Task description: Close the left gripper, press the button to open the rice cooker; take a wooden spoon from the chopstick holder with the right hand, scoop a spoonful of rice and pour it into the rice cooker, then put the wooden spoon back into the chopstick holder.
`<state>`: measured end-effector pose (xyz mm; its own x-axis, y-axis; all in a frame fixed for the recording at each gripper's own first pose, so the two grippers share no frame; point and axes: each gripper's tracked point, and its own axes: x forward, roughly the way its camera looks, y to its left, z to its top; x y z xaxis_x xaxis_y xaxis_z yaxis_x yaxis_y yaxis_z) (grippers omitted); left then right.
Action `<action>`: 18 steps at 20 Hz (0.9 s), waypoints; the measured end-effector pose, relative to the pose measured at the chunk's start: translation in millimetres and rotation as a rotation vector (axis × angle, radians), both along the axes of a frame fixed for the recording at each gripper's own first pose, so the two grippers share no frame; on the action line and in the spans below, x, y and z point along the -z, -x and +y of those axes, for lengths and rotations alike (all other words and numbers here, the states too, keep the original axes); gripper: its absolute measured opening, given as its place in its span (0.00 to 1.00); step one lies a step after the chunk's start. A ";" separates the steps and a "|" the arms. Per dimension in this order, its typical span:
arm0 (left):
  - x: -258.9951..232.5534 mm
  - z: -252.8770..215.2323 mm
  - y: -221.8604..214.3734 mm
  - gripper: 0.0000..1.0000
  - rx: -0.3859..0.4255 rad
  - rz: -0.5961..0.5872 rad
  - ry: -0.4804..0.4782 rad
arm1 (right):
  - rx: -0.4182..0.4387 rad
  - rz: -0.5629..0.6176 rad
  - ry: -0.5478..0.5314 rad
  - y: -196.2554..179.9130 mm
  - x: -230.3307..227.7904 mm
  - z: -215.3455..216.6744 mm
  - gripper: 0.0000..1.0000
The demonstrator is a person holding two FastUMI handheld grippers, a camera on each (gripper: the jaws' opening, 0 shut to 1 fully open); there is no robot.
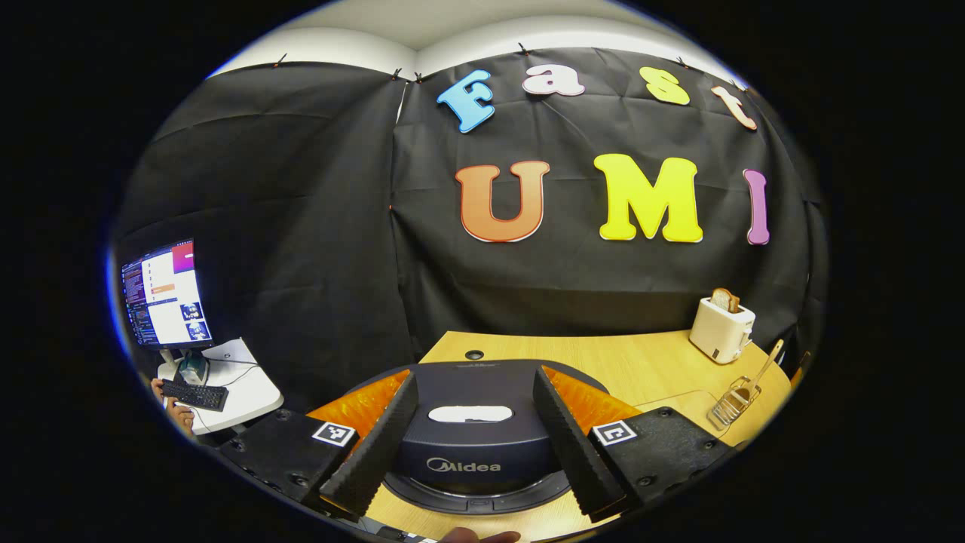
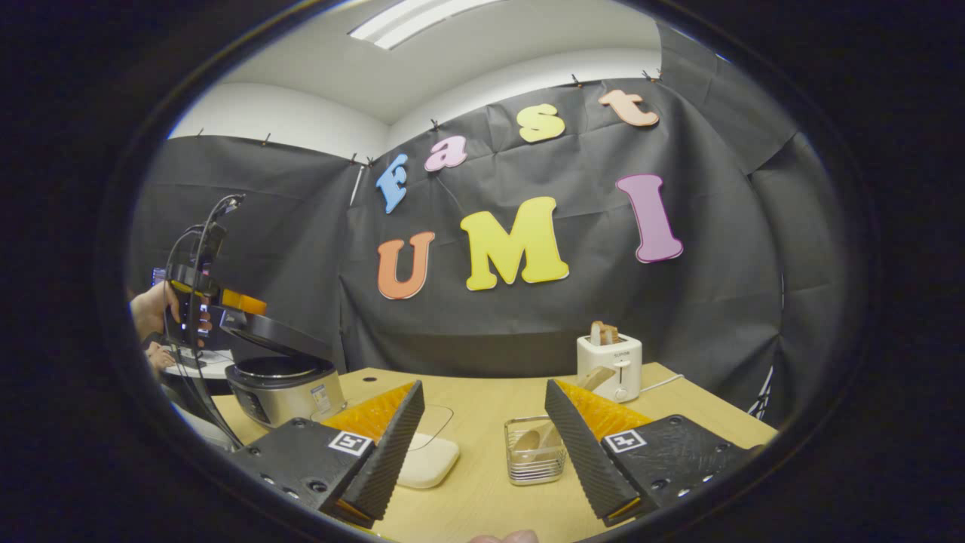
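The rice cooker's dark lid [image 1: 475,445] rises close in front of my left gripper [image 1: 475,373], which is open, its fingers either side of the lid. In the right gripper view the silver rice cooker [image 2: 283,392] stands at the table's left with its lid [image 2: 271,332] tilted up, and a hand [image 2: 151,305] holds the left gripper [image 2: 197,302] above it. My right gripper [image 2: 484,386] is open and holds nothing. Just beyond it is the wire chopstick holder [image 2: 534,452] with a wooden spoon [image 2: 528,441] inside, partly hidden by one finger. The holder [image 1: 735,403] is also at the far right.
A white toaster [image 2: 611,366] with bread stands at the back of the wooden table [image 2: 482,490]. A white rounded dish [image 2: 426,460] lies between the cooker and the holder. Left of the table, a side desk carries a monitor [image 1: 166,294] and keyboard [image 1: 194,394].
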<state>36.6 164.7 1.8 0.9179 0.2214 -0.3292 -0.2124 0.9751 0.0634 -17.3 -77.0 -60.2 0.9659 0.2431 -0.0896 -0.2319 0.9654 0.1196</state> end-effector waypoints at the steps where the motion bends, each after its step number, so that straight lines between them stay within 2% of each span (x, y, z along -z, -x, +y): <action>1: 8.3 -1.1 4.5 0.98 0.002 0.011 0.005 | 0.005 0.002 0.006 1.2 1.1 -2.5 0.95; 2: 15.2 -2.3 9.3 0.98 0.002 0.020 0.010 | 0.012 0.004 0.011 2.4 2.4 -5.5 0.95; 3: 19.8 -3.0 11.9 0.99 0.004 0.017 0.008 | 0.020 0.007 0.014 2.5 3.1 -8.7 1.00; 4: 23.1 -4.5 14.0 0.99 0.006 0.008 0.003 | 0.028 0.013 0.016 3.3 4.2 -11.9 0.91; 5: 27.0 -4.4 15.7 0.98 0.008 -0.002 0.001 | 0.034 0.017 0.018 5.9 4.1 -14.3 0.91; 6: 31.9 -4.6 17.8 0.98 0.007 -0.009 0.002 | 0.042 0.012 0.021 7.9 2.0 -16.4 0.95; 7: 36.9 -5.3 20.1 0.98 0.007 -0.013 0.001 | 0.054 0.000 0.027 10.1 -0.5 -19.5 0.91; 8: 40.8 -5.6 21.6 0.99 0.007 -0.016 -0.005 | 0.068 -0.016 0.036 11.3 -3.1 -23.1 0.95; 9: 44.7 -6.2 23.4 0.99 0.006 -0.021 -0.010 | 0.083 -0.023 0.048 10.7 -4.4 -26.0 0.95; 10: 48.2 -6.9 24.5 0.98 0.004 -0.025 -0.014 | 0.087 -0.025 0.053 12.1 -3.7 -26.0 0.95; 11: 51.1 -6.5 27.2 0.98 0.004 -0.028 -0.014 | 0.085 -0.023 0.052 13.4 -3.5 -24.2 0.91; 12: 54.0 -7.1 28.2 0.99 0.004 -0.032 -0.011 | 0.083 -0.019 0.045 13.5 -3.4 -21.7 0.96; 14: 61.5 -8.2 31.5 0.98 -0.002 -0.030 -0.003 | 0.082 -0.008 0.030 15.5 -0.2 -18.0 0.95; 16: 58.6 -7.8 28.4 0.99 -0.001 -0.074 -0.025 | 0.081 0.003 0.031 16.7 5.8 -12.6 0.95; 17: 59.5 -7.8 30.7 0.98 -0.003 -0.093 -0.032 | 0.079 0.009 0.031 17.7 8.6 -9.4 0.91; 18: 56.6 -7.5 28.8 0.99 0.004 -0.117 -0.050 | 0.076 0.015 0.030 18.3 11.8 -5.6 0.91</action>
<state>7.9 157.1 -54.8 0.9502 0.2315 -0.2088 -0.2177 0.9721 0.0872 -35.6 -82.6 -72.0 0.9799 0.1663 -0.1100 -0.1563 0.9833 0.0935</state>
